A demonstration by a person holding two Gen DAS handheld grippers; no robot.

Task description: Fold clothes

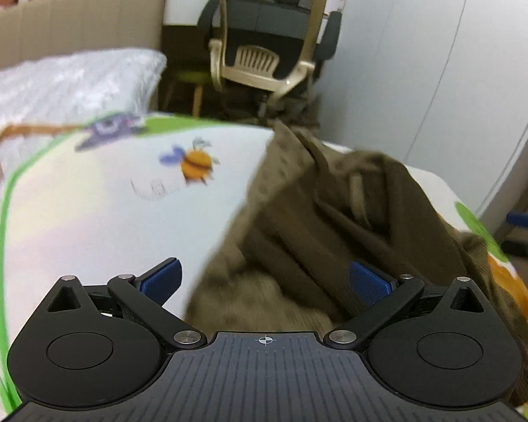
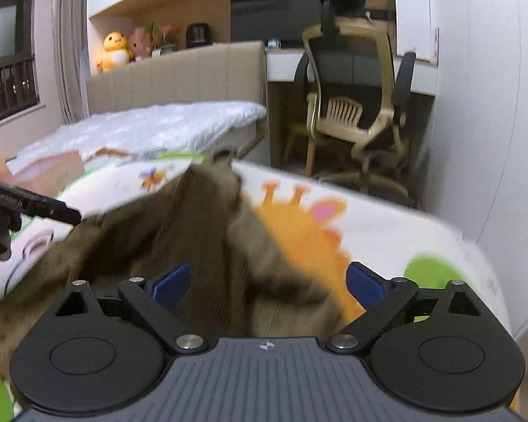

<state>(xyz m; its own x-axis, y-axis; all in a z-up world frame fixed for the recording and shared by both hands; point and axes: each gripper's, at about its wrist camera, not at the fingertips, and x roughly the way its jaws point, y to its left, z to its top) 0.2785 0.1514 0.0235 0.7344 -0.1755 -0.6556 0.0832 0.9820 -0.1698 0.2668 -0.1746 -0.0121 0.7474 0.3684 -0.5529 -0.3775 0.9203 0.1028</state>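
Both grippers wide open, empty, low over bed (image 2: 387,225): left gripper (image 1: 265,279), right gripper (image 2: 268,281). Crumpled brown garment (image 2: 200,232) lies just ahead of each.

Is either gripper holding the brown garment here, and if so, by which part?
Nothing is held. Left gripper and right gripper are both open above the crumpled brown garment.

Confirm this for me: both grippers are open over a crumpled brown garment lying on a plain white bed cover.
One detail is wrong: the bed cover is not plain. The right wrist view shows a cartoon print with an orange animal, and the left wrist view shows a bee. The rest holds: the left gripper and right gripper are both open over the crumpled brown garment.
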